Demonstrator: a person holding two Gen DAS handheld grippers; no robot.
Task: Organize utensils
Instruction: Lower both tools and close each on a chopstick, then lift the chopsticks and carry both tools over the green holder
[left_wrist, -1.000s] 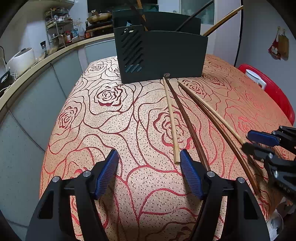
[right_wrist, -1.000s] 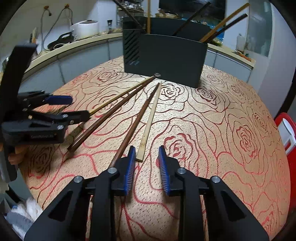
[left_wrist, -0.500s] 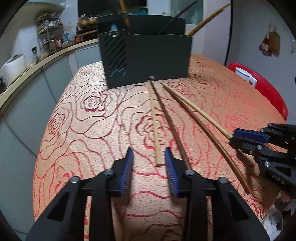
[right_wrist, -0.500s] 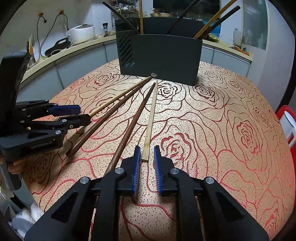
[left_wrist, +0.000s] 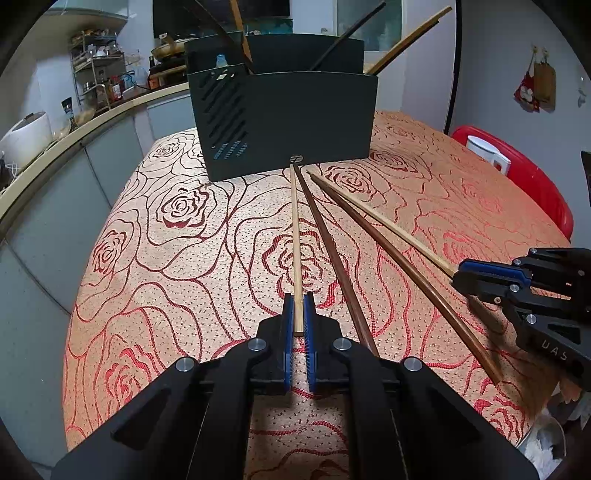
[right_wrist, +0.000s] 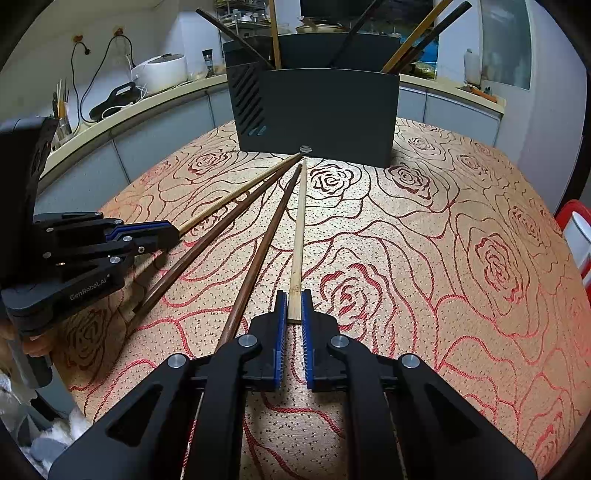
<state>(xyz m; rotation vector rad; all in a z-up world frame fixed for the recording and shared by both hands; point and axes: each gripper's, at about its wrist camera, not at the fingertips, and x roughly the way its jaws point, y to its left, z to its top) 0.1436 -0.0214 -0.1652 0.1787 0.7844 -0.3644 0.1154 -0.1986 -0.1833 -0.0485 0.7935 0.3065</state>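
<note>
Several chopsticks lie fanned out on the rose-pattern tablecloth in front of a dark utensil holder (left_wrist: 284, 118) (right_wrist: 317, 110) that holds more chopsticks upright. My left gripper (left_wrist: 299, 325) is shut on the near end of a light bamboo chopstick (left_wrist: 295, 236). My right gripper (right_wrist: 293, 314) is shut on the near end of a light bamboo chopstick (right_wrist: 299, 229). Dark brown chopsticks (left_wrist: 332, 254) (right_wrist: 262, 251) lie beside each held stick. Each gripper also shows at the edge of the other view, at a light chopstick's end.
A red stool with a white cup (left_wrist: 517, 166) stands right of the table. A curved counter with a rice cooker (right_wrist: 162, 72) and kitchen items runs behind. The table edge drops off close to both grippers.
Both grippers moved forward and closed. The left went from wide open to shut on its light chopstick; the right narrowed onto its light chopstick's end.
</note>
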